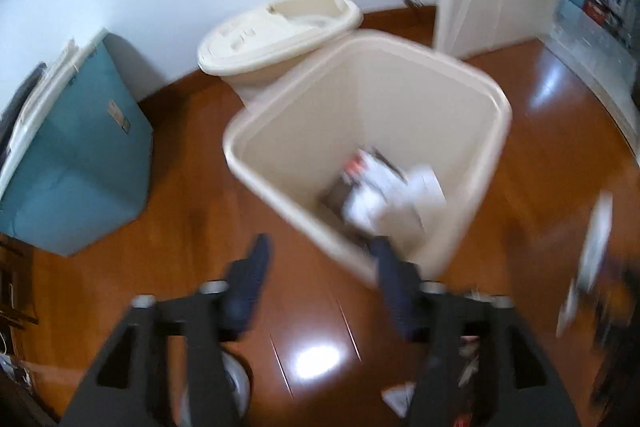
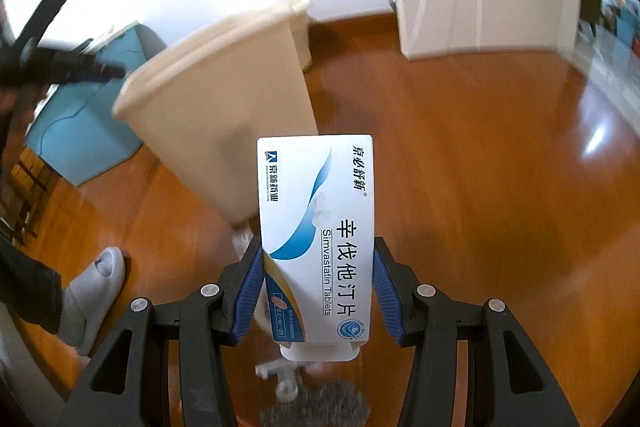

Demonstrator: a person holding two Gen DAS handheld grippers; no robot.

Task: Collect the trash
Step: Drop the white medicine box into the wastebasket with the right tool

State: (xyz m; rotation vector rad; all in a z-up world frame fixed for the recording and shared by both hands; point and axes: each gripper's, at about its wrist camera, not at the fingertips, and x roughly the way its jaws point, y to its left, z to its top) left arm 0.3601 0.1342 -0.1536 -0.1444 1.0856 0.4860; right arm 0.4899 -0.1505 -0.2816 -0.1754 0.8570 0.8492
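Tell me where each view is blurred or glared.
Left wrist view: motion blur smears the bin and the open left hand-held gripper; glare patch on the floor. Right wrist view: held pill box sharp, bin edges smeared, glare streak at right.

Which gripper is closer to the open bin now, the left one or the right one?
Left. The left gripper hangs at the bin rim, looking down inside, jaws open and empty. The right gripper stands off to the bin's side, clamping a tablet box.
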